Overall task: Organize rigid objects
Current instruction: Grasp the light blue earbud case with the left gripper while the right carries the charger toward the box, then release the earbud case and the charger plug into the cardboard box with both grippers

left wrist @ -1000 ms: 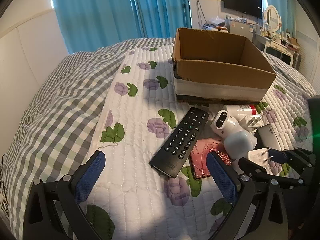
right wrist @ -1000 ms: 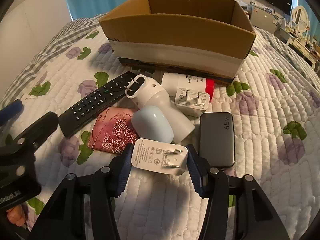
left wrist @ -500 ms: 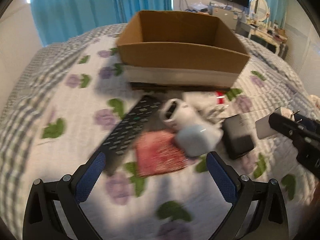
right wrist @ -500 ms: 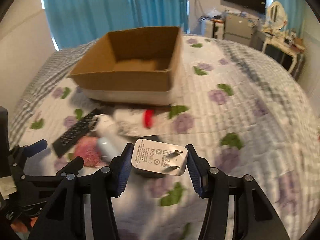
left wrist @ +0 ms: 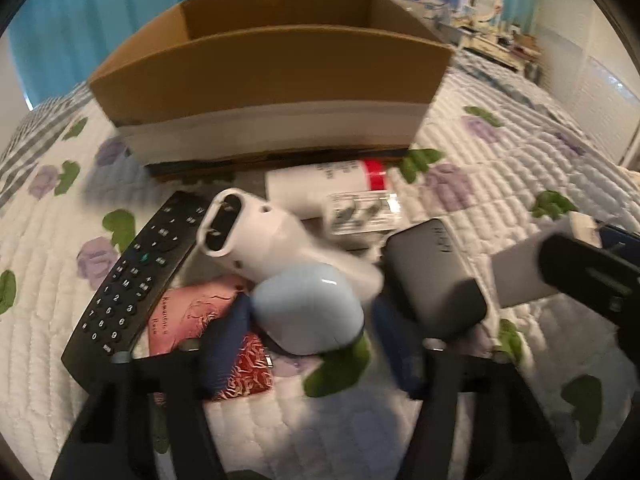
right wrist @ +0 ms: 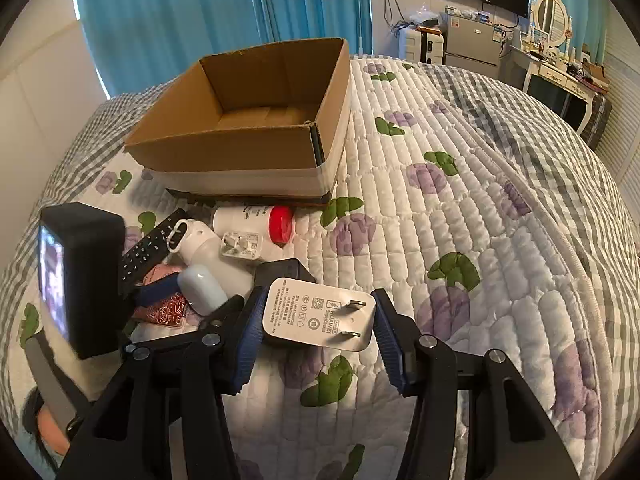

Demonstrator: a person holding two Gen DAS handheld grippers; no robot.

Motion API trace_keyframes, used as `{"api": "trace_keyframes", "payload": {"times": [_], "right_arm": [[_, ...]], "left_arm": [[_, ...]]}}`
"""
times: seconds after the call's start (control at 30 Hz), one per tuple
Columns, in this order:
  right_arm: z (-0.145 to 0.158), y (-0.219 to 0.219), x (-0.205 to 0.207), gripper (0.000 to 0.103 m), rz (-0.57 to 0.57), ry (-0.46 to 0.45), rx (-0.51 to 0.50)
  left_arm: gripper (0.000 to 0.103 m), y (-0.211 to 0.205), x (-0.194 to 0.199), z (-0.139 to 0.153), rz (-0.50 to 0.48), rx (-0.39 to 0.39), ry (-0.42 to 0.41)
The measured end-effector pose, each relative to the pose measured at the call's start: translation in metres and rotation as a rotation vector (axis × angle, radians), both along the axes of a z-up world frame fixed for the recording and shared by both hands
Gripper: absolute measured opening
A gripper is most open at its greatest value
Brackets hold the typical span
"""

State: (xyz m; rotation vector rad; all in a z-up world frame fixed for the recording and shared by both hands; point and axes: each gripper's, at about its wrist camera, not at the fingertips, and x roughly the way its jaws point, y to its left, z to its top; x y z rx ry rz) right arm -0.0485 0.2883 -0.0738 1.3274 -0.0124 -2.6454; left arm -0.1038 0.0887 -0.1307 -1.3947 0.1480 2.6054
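Observation:
My right gripper point(right wrist: 318, 326) is shut on a white wall charger point(right wrist: 318, 314) and holds it above the quilt. My left gripper point(left wrist: 308, 322) straddles a pale blue earbud case point(left wrist: 308, 312); its blue pads are close on both sides, and the blur hides whether they touch. The case lies on a pink patterned card point(left wrist: 188, 312), beside a white plug-in device point(left wrist: 260, 240), a black remote point(left wrist: 136, 276) and a black power bank point(left wrist: 432, 276). An open cardboard box point(right wrist: 256, 120) stands behind the pile and looks empty inside.
A white bottle with a red cap point(left wrist: 324, 182) and a small white charger point(left wrist: 362, 212) lie in front of the box. The flowered quilt point(right wrist: 460, 216) spreads to the right. Blue curtains point(right wrist: 224, 12) and furniture point(right wrist: 552, 68) stand beyond the bed.
My left gripper has moved forward and down onto the pile and its jaws have narrowed around the blue case. My right gripper has lifted the white charger off the quilt and swung right.

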Motion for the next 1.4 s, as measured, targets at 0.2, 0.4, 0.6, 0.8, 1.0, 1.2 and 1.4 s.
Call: {"api": "trace_keyframes", "payload": {"times": [0.2, 0.4, 0.6, 0.8, 1.0, 1.2, 1.4], "right_arm": [[0.008, -0.004, 0.004, 0.051, -0.001, 0.021, 0.015], [0.033, -0.008, 0.015, 0.051, 0.005, 0.065, 0.034], [0.098, -0.013, 0.026, 0.051, 0.053, 0.167, 0.072], [0.163, -0.019, 0.005, 0.051, 0.092, 0.27, 0.062], [0.188, -0.038, -0.051, 0.051, 0.114, 0.309, 0.045], [0.158, -0.051, -0.124, 0.051, 0.106, 0.264, 0.02], [0.105, -0.05, -0.169, 0.051, 0.107, 0.183, 0.019]], "left_arm": [[0.053, -0.005, 0.012, 0.016, -0.009, -0.004, 0.016], [0.053, -0.019, 0.027, 0.064, 0.021, 0.014, 0.08], [0.053, -0.034, 0.027, 0.135, 0.042, 0.013, 0.188], [0.053, -0.047, 0.007, 0.197, 0.04, 0.013, 0.303], [0.053, -0.053, -0.05, 0.222, 0.069, 0.007, 0.344], [0.053, -0.042, -0.117, 0.187, 0.063, -0.02, 0.295], [0.053, -0.028, -0.156, 0.118, 0.058, -0.053, 0.203]]}}
